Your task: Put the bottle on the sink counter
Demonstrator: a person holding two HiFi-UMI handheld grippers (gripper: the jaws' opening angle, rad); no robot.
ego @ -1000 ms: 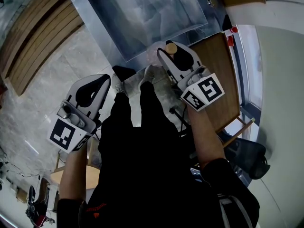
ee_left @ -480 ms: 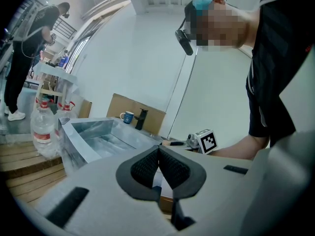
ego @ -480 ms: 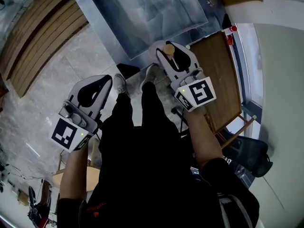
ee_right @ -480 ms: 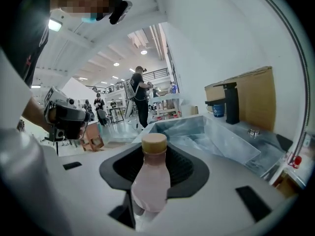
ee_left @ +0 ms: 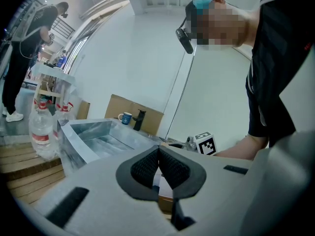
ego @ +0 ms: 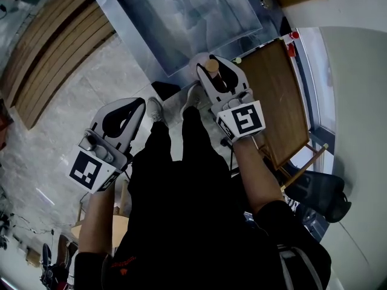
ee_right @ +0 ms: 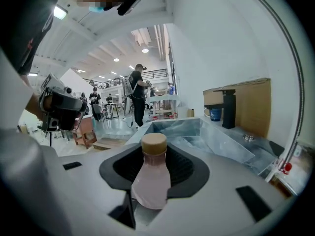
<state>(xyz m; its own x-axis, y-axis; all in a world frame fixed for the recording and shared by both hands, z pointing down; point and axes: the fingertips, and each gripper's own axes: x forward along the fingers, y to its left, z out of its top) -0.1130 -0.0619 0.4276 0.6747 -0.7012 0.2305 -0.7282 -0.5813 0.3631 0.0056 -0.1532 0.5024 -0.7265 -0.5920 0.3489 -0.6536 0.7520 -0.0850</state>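
Observation:
A pale pink bottle [ee_right: 151,178] with a tan cap [ego: 211,65] stands upright between the jaws of my right gripper [ee_right: 153,161], and the pads press on its body. In the head view my right gripper [ego: 213,72] holds it in the air at the near corner of the steel sink [ego: 181,17]. The sink's basin [ee_right: 197,132] lies just beyond the cap. My left gripper [ego: 134,103] hangs lower left over the floor. Its pads [ee_left: 170,163] meet with nothing between them.
A black faucet [ee_right: 228,107] and a blue mug [ee_right: 214,113] stand at the sink's far side before a cardboard panel. A wooden tabletop [ego: 275,95] lies right of the sink. Clear water bottles [ee_left: 42,127] stand beside the sink. People [ee_right: 138,95] stand in the hall behind.
My right gripper has carried the bottle a little up and left in the head view, closer to the sink's corner. The left gripper has barely shifted.

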